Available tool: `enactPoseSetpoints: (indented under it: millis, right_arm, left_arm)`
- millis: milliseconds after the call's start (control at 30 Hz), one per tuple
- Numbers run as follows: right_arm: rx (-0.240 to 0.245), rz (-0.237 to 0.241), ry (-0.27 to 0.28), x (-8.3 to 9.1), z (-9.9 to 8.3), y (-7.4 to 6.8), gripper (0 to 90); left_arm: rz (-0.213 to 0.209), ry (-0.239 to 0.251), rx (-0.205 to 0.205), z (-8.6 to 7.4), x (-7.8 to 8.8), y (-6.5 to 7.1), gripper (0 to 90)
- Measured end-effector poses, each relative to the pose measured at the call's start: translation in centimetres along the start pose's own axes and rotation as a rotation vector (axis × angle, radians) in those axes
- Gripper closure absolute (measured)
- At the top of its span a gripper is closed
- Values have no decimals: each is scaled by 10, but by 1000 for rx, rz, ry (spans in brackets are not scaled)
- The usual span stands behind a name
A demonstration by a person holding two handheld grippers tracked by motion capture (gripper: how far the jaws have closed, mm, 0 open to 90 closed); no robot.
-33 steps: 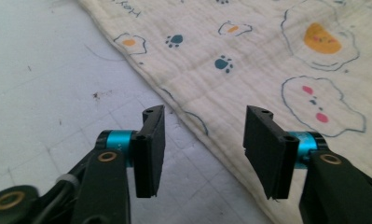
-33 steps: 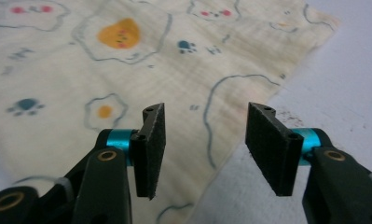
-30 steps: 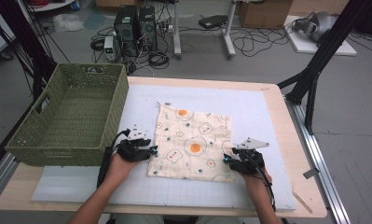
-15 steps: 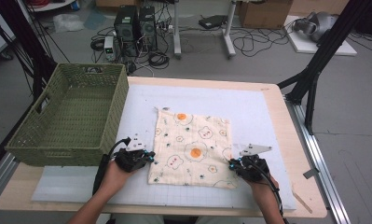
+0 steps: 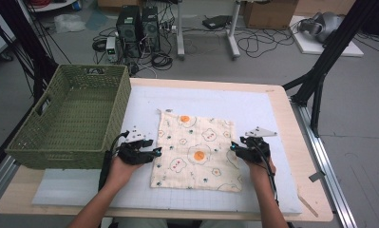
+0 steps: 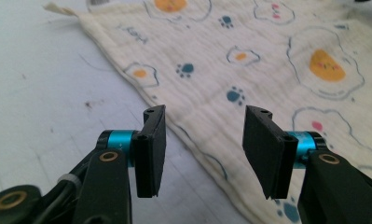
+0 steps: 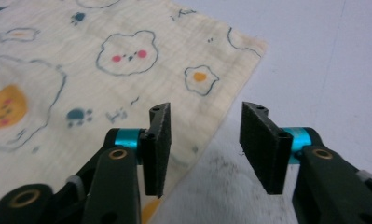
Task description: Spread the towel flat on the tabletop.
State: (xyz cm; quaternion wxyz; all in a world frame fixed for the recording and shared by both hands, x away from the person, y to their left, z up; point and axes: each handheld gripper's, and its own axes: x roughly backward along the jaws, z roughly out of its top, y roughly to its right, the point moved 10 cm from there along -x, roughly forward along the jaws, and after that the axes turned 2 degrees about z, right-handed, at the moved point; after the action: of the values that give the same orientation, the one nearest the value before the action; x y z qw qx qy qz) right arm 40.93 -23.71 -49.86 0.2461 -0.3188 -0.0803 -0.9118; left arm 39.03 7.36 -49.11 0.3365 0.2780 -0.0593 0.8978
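A cream cloth [image 5: 196, 149] printed with fried eggs, bears and paw prints lies flat on the white mat [image 5: 253, 107]. My left gripper [image 5: 156, 153] sits at the cloth's left edge, open, its jaws straddling that edge [image 6: 204, 140] with nothing pinched. My right gripper [image 5: 233, 148] is at the cloth's right edge, also open; in the right gripper view [image 7: 205, 140] the hem runs between the jaws, one jaw over cloth [image 7: 123, 65], the other over bare mat.
A green woven basket [image 5: 71, 118] stands at the mat's left side, close to my left hand. The wooden table edge [image 5: 315, 190] frames the mat. Black stand legs [image 5: 320, 71] rise past the table's right side.
Both hands first drew back toward the near edge, then came forward again. Each gripper now sits at mid-height of its side of the cloth. The cloth has not moved.
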Motion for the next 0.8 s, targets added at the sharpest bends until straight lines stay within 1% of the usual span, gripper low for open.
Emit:
enactPoseSetpoints:
  millis: [67,100,133,167,200,233,267,300,333,367,400,433,500,533,567,633,700,800]
  right_arm:
    - [-25,7,-13,-11,2,1,623]
    - [-26,10,-27,-16,3,1,653]
    - [-20,19,-40,-22,2,0,690]
    - [-3,19,-56,-27,2,-1,746]
    - [11,12,-57,-27,3,-1,818]
    - [29,-7,-70,-28,4,2,853]
    - [44,-40,-83,-28,5,5,863]
    - [67,-83,-88,-28,6,10,864]
    - [68,-104,-90,-28,5,13,863]
    - [65,-118,-85,-29,5,15,860]
    - [71,-123,-81,-29,6,15,847]
    - [78,-125,-80,-29,6,13,798]
    - [74,-100,-65,-26,8,9,710]
    - [75,-88,-53,-24,9,6,691]
    - [80,-81,-33,-21,11,4,667]
    - [85,-62,-3,-13,13,0,639]
    - [81,-43,22,-6,14,-3,600]
    - [81,-27,43,6,10,-6,574]
  left_arm:
    - [8,24,11,4,-1,-3,504]
    - [13,18,18,5,-2,-5,505]
    - [20,26,23,7,-3,-7,505]
    - [22,32,33,7,-3,-8,506]
    - [27,31,35,8,-4,-10,507]
    - [34,36,47,8,-5,-12,507]
    - [39,30,53,7,-6,-13,508]
    - [44,31,59,7,-7,-15,509]
    - [52,27,58,7,-9,-16,510]
    - [56,10,55,6,-11,-17,510]
    - [57,7,52,8,-13,-18,510]
    - [58,9,58,11,-14,-19,510]
    - [66,17,55,19,-18,-22,510]
    - [75,19,57,23,-21,-24,510]
    - [80,7,55,25,-24,-26,510]
    - [96,0,50,28,-31,-31,519]
    - [99,-16,60,29,-39,-33,521]
    - [100,-44,49,28,-50,-33,538]
